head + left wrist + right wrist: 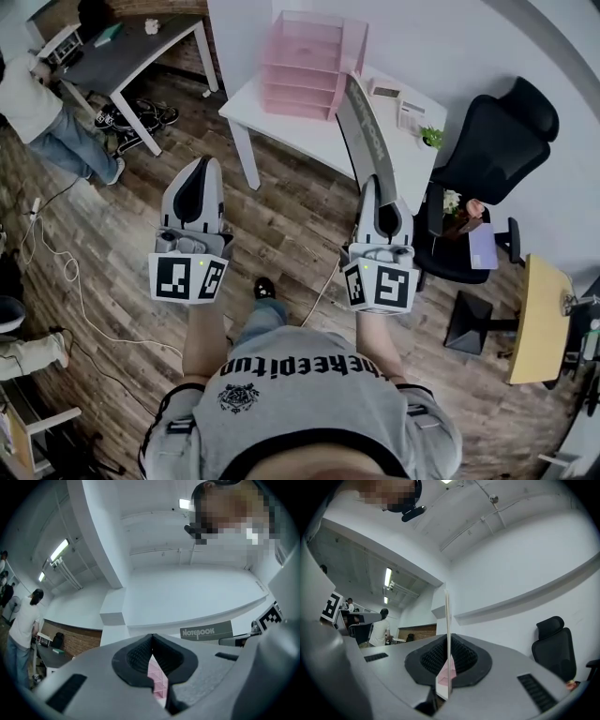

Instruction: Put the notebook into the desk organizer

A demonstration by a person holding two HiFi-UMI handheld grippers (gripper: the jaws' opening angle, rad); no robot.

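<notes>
White table (309, 136) far centre, pink organizer (305, 66) on its far left part, notebook (367, 141) upright on edge, right of organizer and apart from it, right gripper (375, 187) pinching notebook's near end, left gripper (202, 169) pressed together, empty, over floor.

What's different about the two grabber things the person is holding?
The right gripper pinches the notebook, which stands up on its thin edge. The left gripper pinches nothing, and its jaws just meet at the tips. The right gripper is nearer the white table, while the left gripper is farther out over the wood floor. Both are grey, with their jaws closed.
</notes>
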